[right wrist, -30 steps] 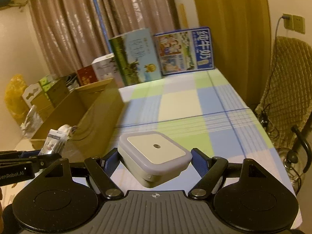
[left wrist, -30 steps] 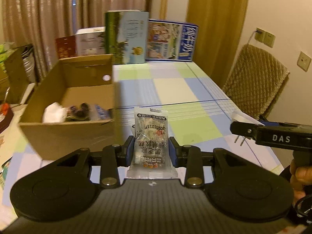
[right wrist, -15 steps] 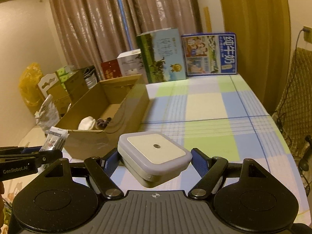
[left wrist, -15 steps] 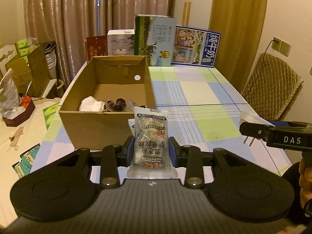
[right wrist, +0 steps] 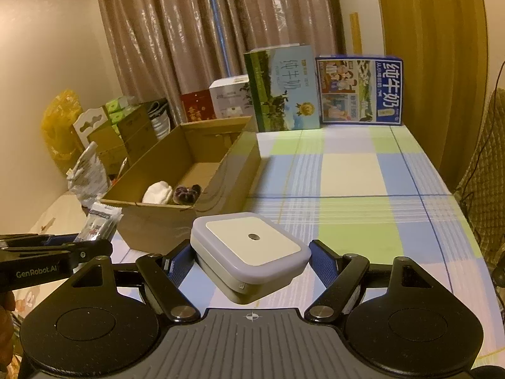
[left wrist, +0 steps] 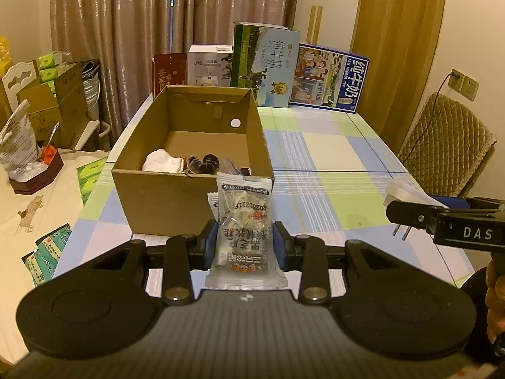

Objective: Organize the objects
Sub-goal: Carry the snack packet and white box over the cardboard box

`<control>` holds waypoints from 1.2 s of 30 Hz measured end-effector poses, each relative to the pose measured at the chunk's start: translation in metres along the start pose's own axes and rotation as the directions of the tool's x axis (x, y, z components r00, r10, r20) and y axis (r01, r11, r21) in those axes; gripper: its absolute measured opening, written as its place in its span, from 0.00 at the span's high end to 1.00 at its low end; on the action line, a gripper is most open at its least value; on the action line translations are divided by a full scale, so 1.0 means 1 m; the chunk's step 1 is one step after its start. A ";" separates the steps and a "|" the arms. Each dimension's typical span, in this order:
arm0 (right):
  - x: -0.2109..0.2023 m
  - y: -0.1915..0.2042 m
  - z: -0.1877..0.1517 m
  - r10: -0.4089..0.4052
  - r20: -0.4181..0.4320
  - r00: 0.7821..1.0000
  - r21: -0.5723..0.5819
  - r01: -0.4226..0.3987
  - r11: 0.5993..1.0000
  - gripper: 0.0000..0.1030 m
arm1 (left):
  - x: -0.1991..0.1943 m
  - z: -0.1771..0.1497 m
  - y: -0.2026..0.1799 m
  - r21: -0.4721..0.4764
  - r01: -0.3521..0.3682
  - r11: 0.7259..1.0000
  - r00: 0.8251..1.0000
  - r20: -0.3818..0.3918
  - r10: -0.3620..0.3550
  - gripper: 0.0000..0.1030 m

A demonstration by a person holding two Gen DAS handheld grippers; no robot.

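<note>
While the left gripper (left wrist: 245, 242) clamps a snack packet (left wrist: 244, 232) upright, the cardboard box (left wrist: 192, 170) sits just beyond on the checked table (left wrist: 331, 164). Right wrist view: right gripper (right wrist: 249, 265) pinches a white plug-in night light (right wrist: 249, 246) above the table, box (right wrist: 189, 189) front-left.

Background only: milk cartons (left wrist: 265, 63) and small boxes (left wrist: 210, 64) upright at table's (left wrist: 331, 145) far edge, curtains (left wrist: 142, 25) behind, quilted chair (left wrist: 448, 145) right, clutter left.
</note>
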State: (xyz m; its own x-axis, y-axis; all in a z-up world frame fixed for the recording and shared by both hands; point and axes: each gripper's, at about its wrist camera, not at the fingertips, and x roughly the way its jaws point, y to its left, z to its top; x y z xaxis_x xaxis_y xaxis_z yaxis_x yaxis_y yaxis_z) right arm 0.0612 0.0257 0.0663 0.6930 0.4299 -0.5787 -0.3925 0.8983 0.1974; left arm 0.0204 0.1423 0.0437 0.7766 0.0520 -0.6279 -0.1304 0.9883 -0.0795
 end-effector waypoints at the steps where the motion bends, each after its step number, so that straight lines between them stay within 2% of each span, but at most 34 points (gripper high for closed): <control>1: 0.000 0.001 0.000 0.002 -0.002 1.000 -0.002 -0.002 1.000 0.27 | 0.000 0.000 0.000 0.000 0.000 1.000 1.000 0.000 0.000 0.70; 12: 0.017 0.028 0.008 0.051 -0.022 0.998 -0.055 -0.052 0.997 0.27 | -0.001 0.003 0.022 -0.023 0.009 1.000 1.000 0.005 -0.009 0.70; 19: 0.047 0.051 0.032 0.108 -0.019 0.994 -0.102 -0.109 0.989 0.27 | 0.002 0.023 0.052 -0.005 0.006 1.000 1.000 0.023 -0.006 0.70; 28: 0.101 0.061 0.080 0.146 -0.023 0.989 -0.106 -0.148 0.983 0.27 | 0.035 0.075 0.084 0.054 0.029 0.998 0.999 0.023 -0.030 0.70; 36: 0.155 0.061 0.122 0.130 -0.044 0.991 -0.086 -0.133 0.987 0.27 | 0.088 0.122 0.093 0.140 0.044 0.989 0.999 -0.016 -0.042 0.70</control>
State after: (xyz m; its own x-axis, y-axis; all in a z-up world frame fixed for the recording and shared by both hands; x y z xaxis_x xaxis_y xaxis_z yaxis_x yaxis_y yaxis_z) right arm 0.2185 0.1580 0.0852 0.6087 0.5387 -0.5825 -0.5321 0.8218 0.2039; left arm 0.1518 0.2560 0.0754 0.7713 0.0077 -0.6364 -0.0084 1.0000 0.0019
